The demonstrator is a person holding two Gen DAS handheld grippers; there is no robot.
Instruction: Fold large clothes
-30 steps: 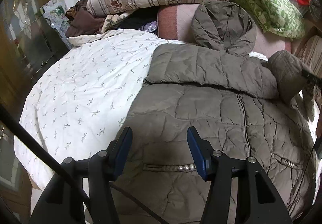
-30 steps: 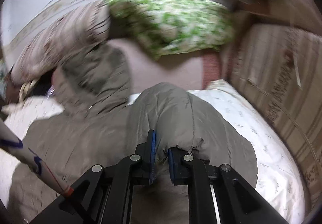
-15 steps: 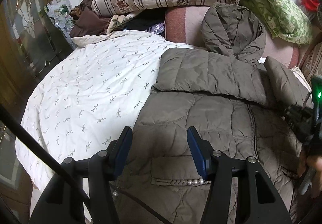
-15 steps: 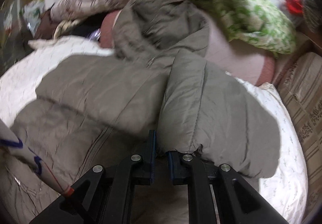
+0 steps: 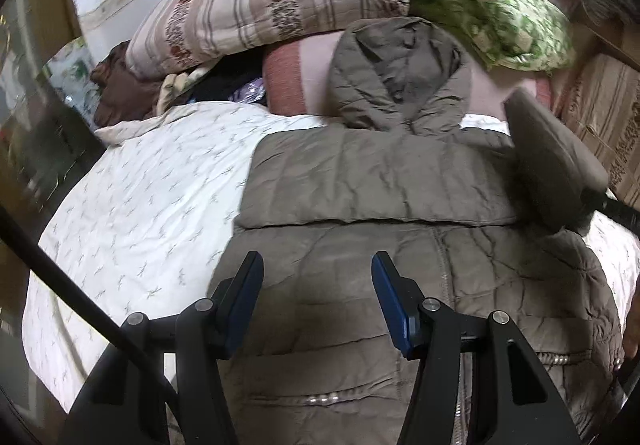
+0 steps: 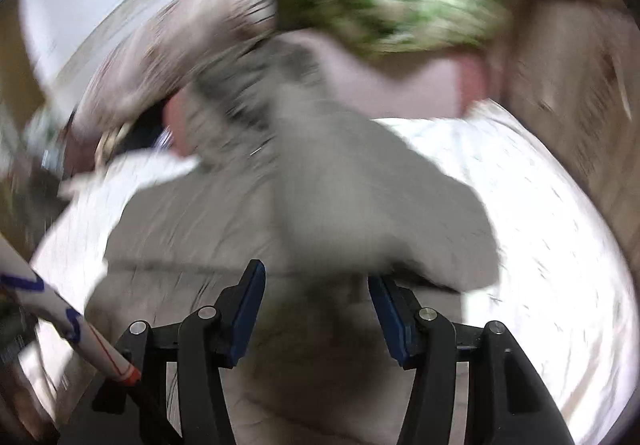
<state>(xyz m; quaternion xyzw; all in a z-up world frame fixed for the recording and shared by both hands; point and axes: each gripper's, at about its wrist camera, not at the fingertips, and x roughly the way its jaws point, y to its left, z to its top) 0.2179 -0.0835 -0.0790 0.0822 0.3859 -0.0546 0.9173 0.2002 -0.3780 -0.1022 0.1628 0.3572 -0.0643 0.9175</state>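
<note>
bed (image 5: 132, 205), white sprigged cover; quilted coat (image 5: 400, 245) flat on it.

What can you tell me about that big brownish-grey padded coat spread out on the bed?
The coat is a quilted, puffy taupe garment, crinkled, lying front-up on a white leaf-print quilt. A zip runs down its middle and bead-trimmed pockets sit low. Its hood rests against the pillows. One sleeve is folded flat across the chest; the other sleeve is raised off the body on the other side. Neither hand-held gripper visibly grips it.
</note>
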